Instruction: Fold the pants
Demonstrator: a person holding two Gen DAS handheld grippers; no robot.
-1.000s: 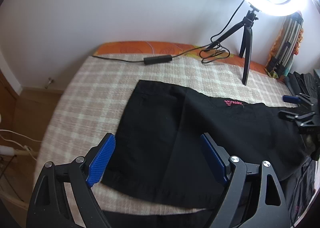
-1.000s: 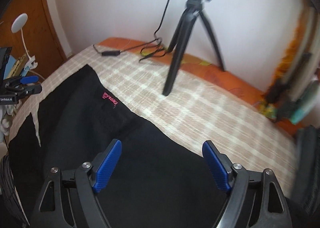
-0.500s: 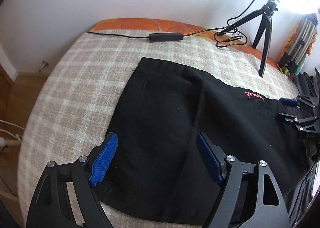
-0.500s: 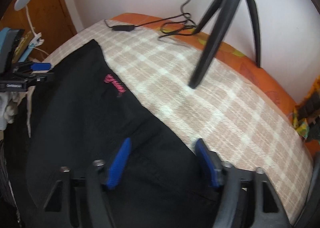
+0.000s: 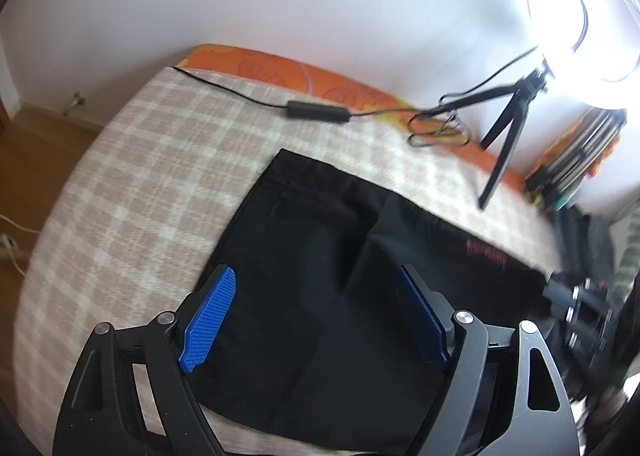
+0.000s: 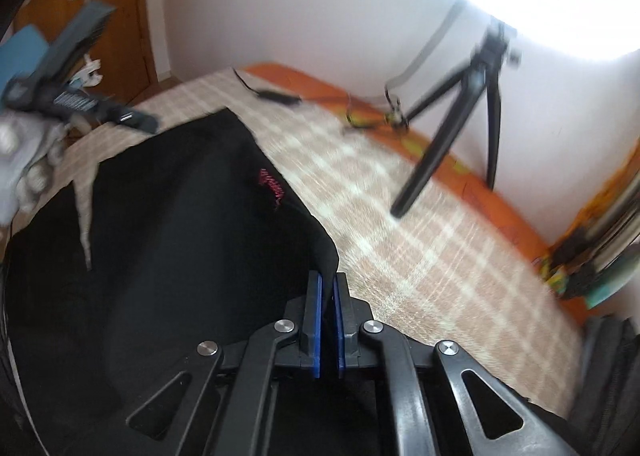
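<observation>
Two grippers: our right gripper (image 6: 328, 288) pinches the black pants' (image 6: 168, 224) far edge, while our left gripper (image 5: 316, 320) hovers wide-jawed above the cloth's other end.

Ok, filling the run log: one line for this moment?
step: grasping | right tongs: shut on pants edge | left tongs: open above pants | surface: bed

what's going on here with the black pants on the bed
A person is folding black pants laid out on a checked bedspread, holding a gripper in each hand. The right gripper is shut on a pinch of fabric at the far edge of the pants, lifting it a little. The left gripper hangs open above the other end, gripping nothing yet. A ring light on a tripod stands at the back of the bed.
</observation>
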